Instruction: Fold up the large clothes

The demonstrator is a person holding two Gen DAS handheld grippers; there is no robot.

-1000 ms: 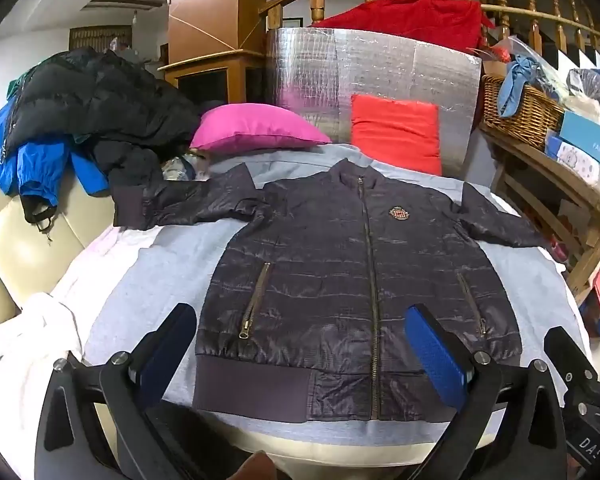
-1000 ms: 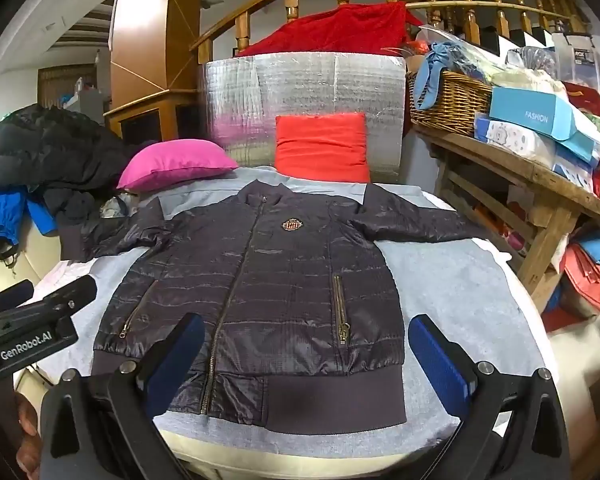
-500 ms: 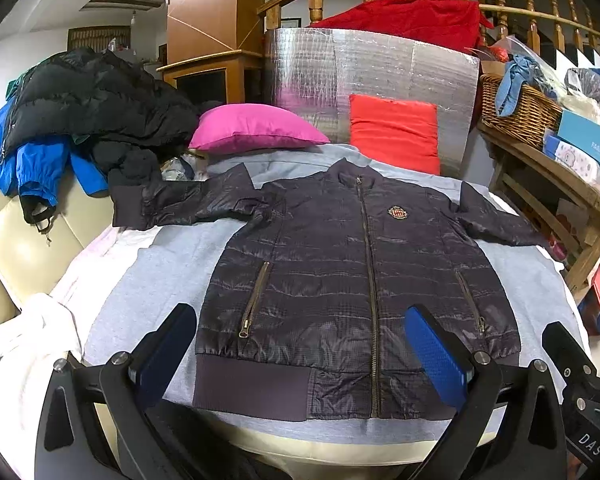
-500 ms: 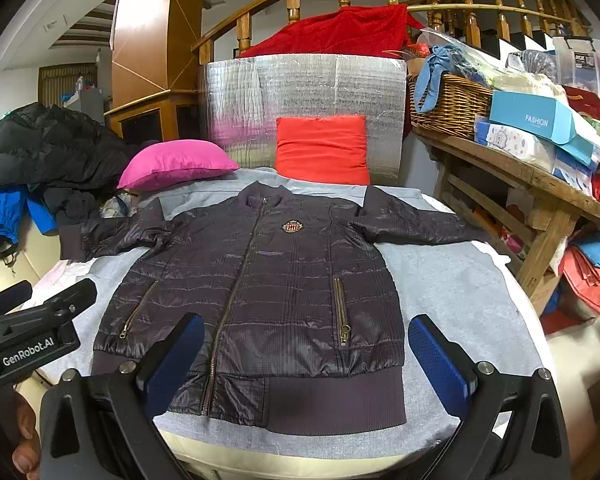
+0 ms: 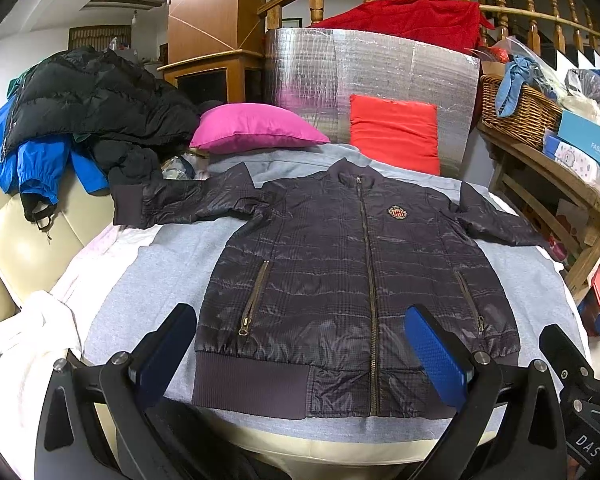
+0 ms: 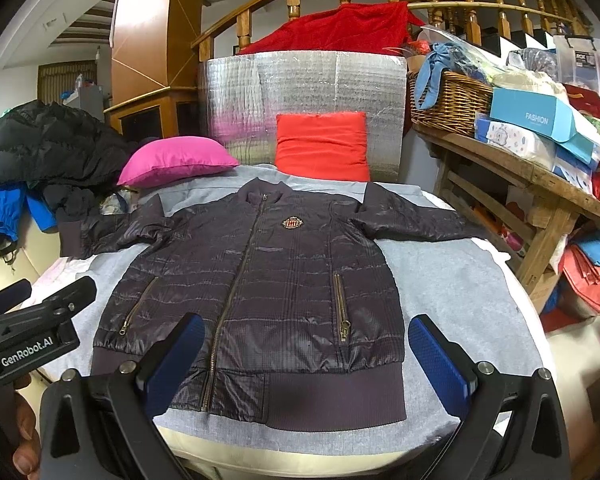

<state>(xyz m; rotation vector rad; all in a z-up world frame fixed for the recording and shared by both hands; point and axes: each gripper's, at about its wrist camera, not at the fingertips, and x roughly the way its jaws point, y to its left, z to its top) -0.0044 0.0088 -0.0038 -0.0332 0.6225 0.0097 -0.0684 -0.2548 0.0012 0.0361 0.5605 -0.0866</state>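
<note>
A dark quilted zip jacket (image 5: pixel 340 272) (image 6: pixel 260 280) lies face up and spread flat on a grey cloth (image 5: pixel 140 280) (image 6: pixel 452 280), both sleeves stretched out sideways, its ribbed hem toward me. My left gripper (image 5: pixel 300 344) hovers open above the hem, holding nothing. My right gripper (image 6: pixel 306 352) is open too, over the hem's right half, empty. The left gripper's body (image 6: pixel 32 340) shows at the left edge of the right wrist view, with a hand under it.
A pink pillow (image 5: pixel 252 126) and a red cushion (image 5: pixel 394 136) rest behind the collar against a silver foil panel (image 5: pixel 372 72). Black and blue coats (image 5: pixel 72 112) are piled on the left. A wooden bench (image 6: pixel 520 184) with a basket and boxes stands on the right.
Both views have shifted only slightly; the jacket lies as before and both grippers stay open.
</note>
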